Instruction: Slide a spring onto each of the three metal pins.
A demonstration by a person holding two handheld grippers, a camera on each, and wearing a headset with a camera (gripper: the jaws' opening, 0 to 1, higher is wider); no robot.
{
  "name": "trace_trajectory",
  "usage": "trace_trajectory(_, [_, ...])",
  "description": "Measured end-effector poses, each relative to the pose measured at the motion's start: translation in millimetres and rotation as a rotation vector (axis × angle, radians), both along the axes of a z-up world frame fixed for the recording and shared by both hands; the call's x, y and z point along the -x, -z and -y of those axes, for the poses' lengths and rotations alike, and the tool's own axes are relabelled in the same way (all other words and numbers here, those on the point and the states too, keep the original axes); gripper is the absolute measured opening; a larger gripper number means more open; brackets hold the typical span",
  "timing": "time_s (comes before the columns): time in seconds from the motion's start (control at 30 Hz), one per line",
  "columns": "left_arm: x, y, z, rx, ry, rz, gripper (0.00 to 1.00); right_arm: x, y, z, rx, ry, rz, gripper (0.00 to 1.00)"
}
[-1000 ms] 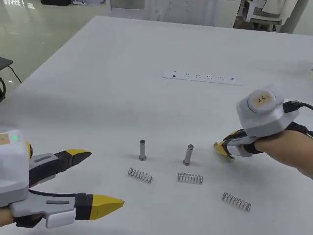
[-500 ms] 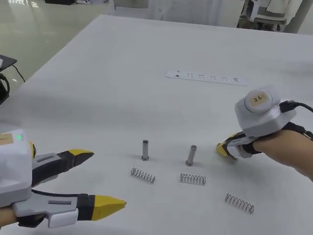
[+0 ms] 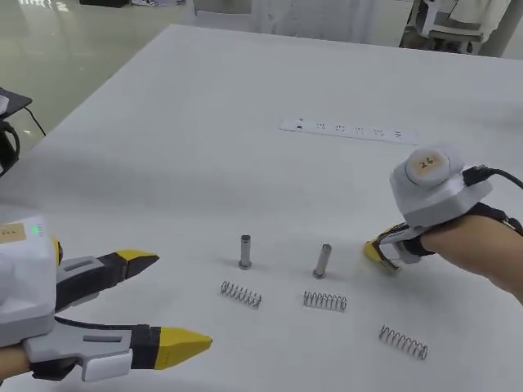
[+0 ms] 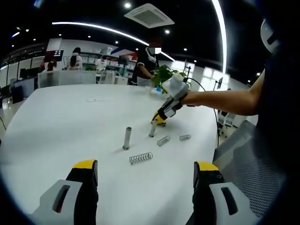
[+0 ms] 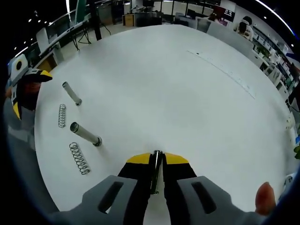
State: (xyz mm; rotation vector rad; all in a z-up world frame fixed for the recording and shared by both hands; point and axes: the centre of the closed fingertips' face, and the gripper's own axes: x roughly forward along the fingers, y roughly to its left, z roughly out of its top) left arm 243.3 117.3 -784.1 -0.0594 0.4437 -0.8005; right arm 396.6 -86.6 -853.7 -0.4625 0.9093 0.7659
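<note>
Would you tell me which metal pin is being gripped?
The rightmost pin, clamped in the right hand-held gripper; the left pin and middle pin stand free.

In the head view the right gripper [image 3: 382, 251] shows just one yellow tip from under its own white body and the hand [image 3: 445, 238], so how its jaws stand there cannot be told. The left gripper [image 3: 181, 300] is cut off by the left and near edges. In the right gripper view the pin [image 5: 156, 171] has its near end buried between the jaws. The markings on the far power strip [image 3: 350, 131] are too small to read. In the left gripper view the rightmost spring [image 4: 185, 137] is a small blur.
</note>
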Motion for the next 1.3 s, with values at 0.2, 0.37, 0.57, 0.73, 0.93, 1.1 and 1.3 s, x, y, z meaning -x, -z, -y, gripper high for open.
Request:
trace_trajectory(0.2, [0.3, 0.3, 1.1, 0.002, 0.002, 0.0, 0.8, -0.1, 0.2, 0.9, -0.014, 0.039, -0.021, 0.06])
trace_trajectory(0.37, [0.0, -1.0, -0.1, 0.002, -0.001, 0.004, 0.8, 0.2, 0.5, 2.0, -0.022, 0.068, -0.034, 0.05])
trace_trajectory(0.57, [-0.2, -2.2, 0.3, 0.001, 0.001, 0.008, 0.8, 2.9, -9.0, 3.6, -0.034, 0.073, -0.009, 0.05])
trace_trajectory(0.73, [0.4, -3.1, 2.2, 0.001, 0.006, 0.011, 0.8, 9.5, -14.9, 7.1, -0.049, 0.081, 0.006, 0.05])
trace_trajectory(0.93, [1.4, -4.4, 2.1, -0.002, 0.007, 0.016, 0.8, 14.9, -24.7, 11.9, -0.06, 0.092, 0.035, 0.05])
trace_trajectory(1.1, [1.1, -7.1, 2.9, -0.004, 0.012, 0.021, 0.8, 17.6, -32.0, 13.0, -0.073, 0.1, 0.051, 0.05])
trace_trajectory(1.3, [1.3, -9.0, 3.1, -0.006, 0.014, 0.026, 0.8, 21.7, -37.2, 13.6, -0.076, 0.094, 0.071, 0.05])
